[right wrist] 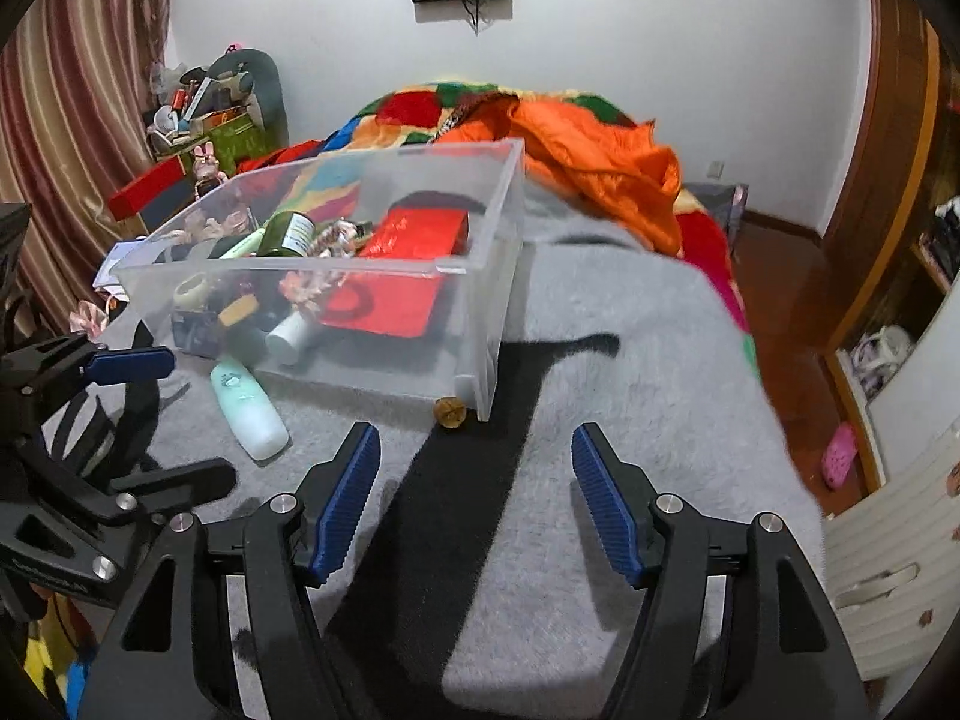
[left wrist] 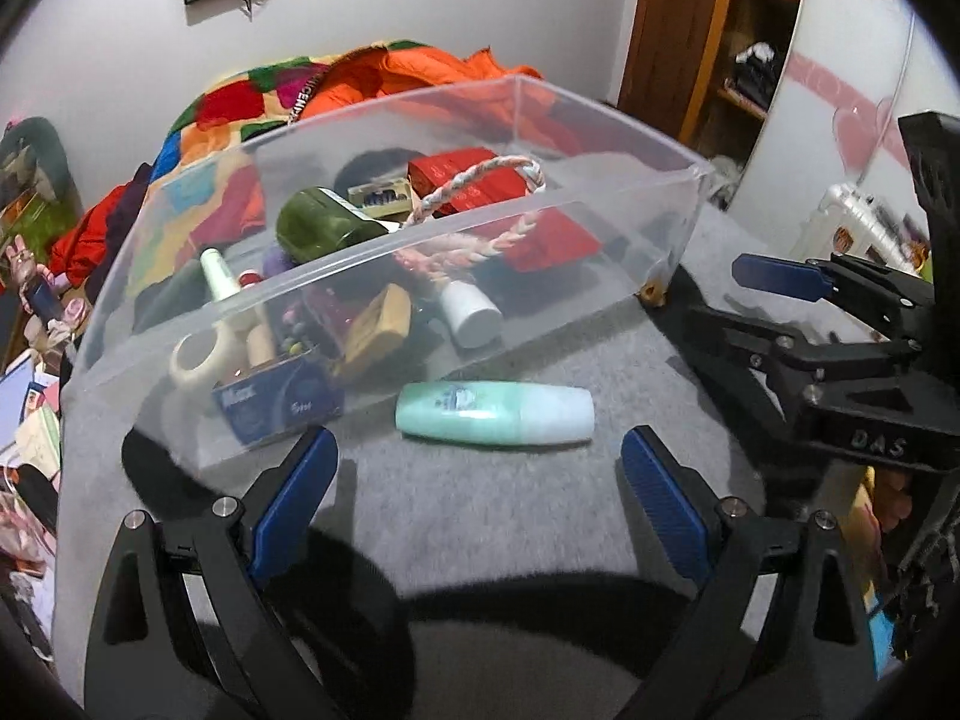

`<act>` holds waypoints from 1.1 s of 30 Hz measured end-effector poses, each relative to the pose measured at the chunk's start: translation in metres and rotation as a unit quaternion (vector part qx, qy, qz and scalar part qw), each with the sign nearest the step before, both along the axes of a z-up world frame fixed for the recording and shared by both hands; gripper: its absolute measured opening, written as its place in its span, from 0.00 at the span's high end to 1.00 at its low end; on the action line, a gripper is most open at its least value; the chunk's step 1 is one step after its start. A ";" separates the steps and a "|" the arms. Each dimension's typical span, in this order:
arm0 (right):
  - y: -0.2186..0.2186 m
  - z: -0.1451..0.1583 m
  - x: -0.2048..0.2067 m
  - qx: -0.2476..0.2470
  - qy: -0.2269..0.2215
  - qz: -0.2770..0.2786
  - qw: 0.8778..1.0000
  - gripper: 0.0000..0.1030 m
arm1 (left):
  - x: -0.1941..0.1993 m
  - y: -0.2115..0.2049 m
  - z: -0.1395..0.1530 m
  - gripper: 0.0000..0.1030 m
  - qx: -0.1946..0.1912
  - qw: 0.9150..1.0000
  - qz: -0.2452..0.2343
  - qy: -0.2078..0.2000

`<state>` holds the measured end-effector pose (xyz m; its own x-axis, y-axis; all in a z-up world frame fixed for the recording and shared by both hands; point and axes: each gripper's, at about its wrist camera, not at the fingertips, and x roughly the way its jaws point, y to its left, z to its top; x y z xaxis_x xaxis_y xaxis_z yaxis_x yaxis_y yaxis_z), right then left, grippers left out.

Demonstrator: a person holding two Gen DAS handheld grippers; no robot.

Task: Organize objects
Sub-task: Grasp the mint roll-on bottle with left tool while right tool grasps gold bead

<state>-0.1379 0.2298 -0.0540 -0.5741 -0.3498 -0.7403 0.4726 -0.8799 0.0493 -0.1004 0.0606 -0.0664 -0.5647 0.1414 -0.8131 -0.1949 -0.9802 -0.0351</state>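
Two items outside the clear bin [left wrist: 384, 276]: mint bottle [left wrist: 495, 413] on its side just before its front wall, small brown piece [right wrist: 450, 410] at its corner. Left gripper [left wrist: 477, 483] jaws wide, right gripper [right wrist: 474, 498] jaws half-spread, both empty. Risk: round bottle rolls on the grey blanket [right wrist: 630, 360] if nudged.

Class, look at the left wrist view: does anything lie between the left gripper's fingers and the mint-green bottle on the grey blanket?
Nothing visible does. The left gripper is open, and only bare grey blanket separates it from the mint-green bottle, which lies on its side just outside the clear bin.
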 end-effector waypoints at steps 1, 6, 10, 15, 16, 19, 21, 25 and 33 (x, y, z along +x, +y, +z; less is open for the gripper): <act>0.000 -0.003 -0.003 -0.006 -0.011 0.003 1.000 0.40 | -0.003 0.000 -0.002 0.06 0.000 1.000 -0.001 -0.005; -0.009 -0.014 -0.011 -0.021 -0.044 0.019 0.999 0.66 | -0.017 -0.001 -0.012 0.06 0.026 0.999 0.004 -0.040; -0.015 -0.018 -0.014 -0.019 -0.047 0.016 0.999 0.72 | -0.017 0.004 -0.011 0.06 0.020 0.999 -0.005 -0.035; -0.023 -0.018 -0.016 -0.003 -0.042 0.006 0.999 0.72 | -0.016 0.015 -0.013 0.06 0.002 0.999 -0.028 -0.031; -0.024 -0.018 -0.016 0.002 -0.040 0.006 0.999 0.72 | -0.017 0.016 -0.013 0.09 0.003 0.999 -0.031 -0.030; -0.027 -0.019 -0.015 0.012 -0.036 0.000 0.999 0.73 | -0.016 0.017 -0.011 0.23 0.010 0.999 -0.037 -0.026; -0.029 -0.018 -0.015 0.013 -0.031 -0.004 0.999 0.76 | -0.014 0.015 -0.010 0.29 0.014 0.999 -0.037 -0.022; -0.033 -0.018 -0.016 0.014 -0.028 -0.002 0.999 0.88 | -0.010 0.013 -0.007 0.29 0.017 0.999 -0.038 -0.017; -0.033 -0.016 -0.010 0.002 -0.030 0.015 0.999 0.88 | 0.012 0.011 0.002 0.29 0.014 0.999 -0.035 0.015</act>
<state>-0.1477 0.1964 -0.0698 -0.5188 -0.3635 -0.7738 0.4945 -0.8659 0.0752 -0.0886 0.0717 -0.0644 -0.5770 0.2032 -0.7911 -0.2640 -0.9630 -0.0548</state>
